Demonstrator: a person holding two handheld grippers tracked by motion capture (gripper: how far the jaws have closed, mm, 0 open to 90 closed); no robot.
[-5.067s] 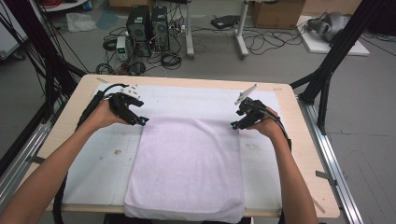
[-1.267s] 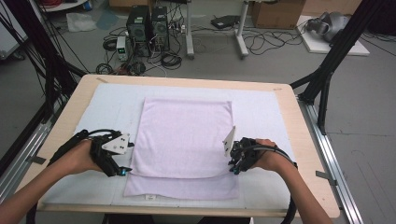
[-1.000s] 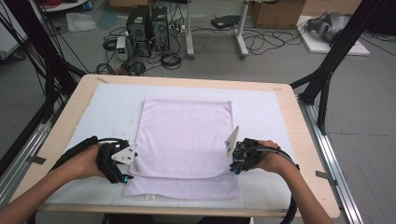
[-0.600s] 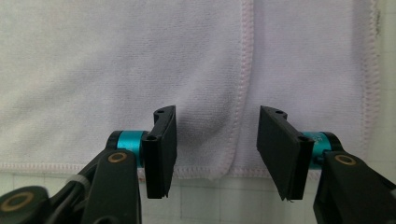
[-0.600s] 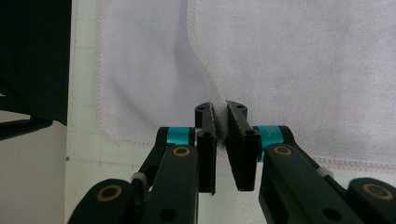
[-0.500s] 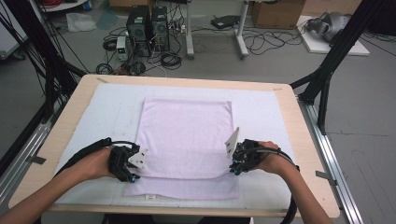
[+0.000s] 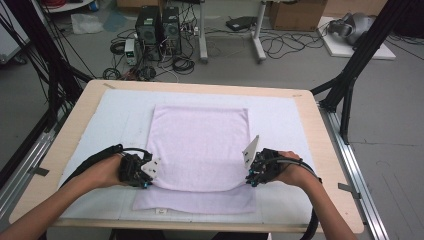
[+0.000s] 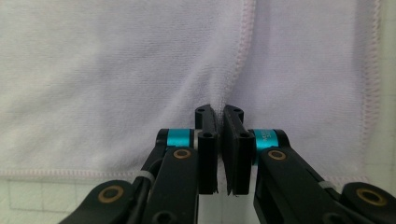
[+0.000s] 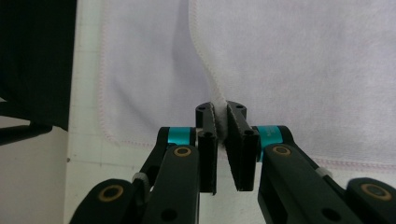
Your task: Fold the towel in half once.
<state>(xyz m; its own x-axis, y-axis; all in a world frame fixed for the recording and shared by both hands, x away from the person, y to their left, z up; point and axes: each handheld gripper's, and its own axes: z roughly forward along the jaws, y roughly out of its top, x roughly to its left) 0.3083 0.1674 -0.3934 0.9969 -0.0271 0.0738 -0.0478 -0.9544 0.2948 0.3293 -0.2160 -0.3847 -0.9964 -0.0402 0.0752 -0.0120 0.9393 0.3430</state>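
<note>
Two grippers: one in each hand, both at the near part of a towel [image 7: 200, 145] on a mat [image 7: 280, 120] over a table [image 7: 327, 165].
Towel: pale lilac, flat on the mat; a folded upper layer ends short of the near hem, leaving a single strip nearest the person.
Left gripper [image 7: 145, 175]: at the towel's left edge; jaws have just been closing and now stand almost together.
Left grip: in the left gripper view [image 8: 219, 116] the stitched edge of the upper layer runs down into the narrow gap at the tips, with the cloth puckered toward it; pads pinch that edge.
Right gripper [image 7: 252, 175]: at the towel's right edge; jaws nearly together.
Right grip: in the right gripper view [image 9: 220, 119] a white-stitched edge rises out from between the tips, clearly clamped.
Beyond the jaws: towel spreads flat ahead of both pairs; lower layer's hem crosses just behind the tips.
Hidden: jaw tips in the high view lie under the gripper bodies and grey plates; how many layers each pair holds cannot be told.
Cut off: forearms at the high view's bottom edge; gripper bodies at the bottom of both gripper views.
Hard to make out: small tag [image 7: 160, 211] at the near hem, print unreadable.
</note>
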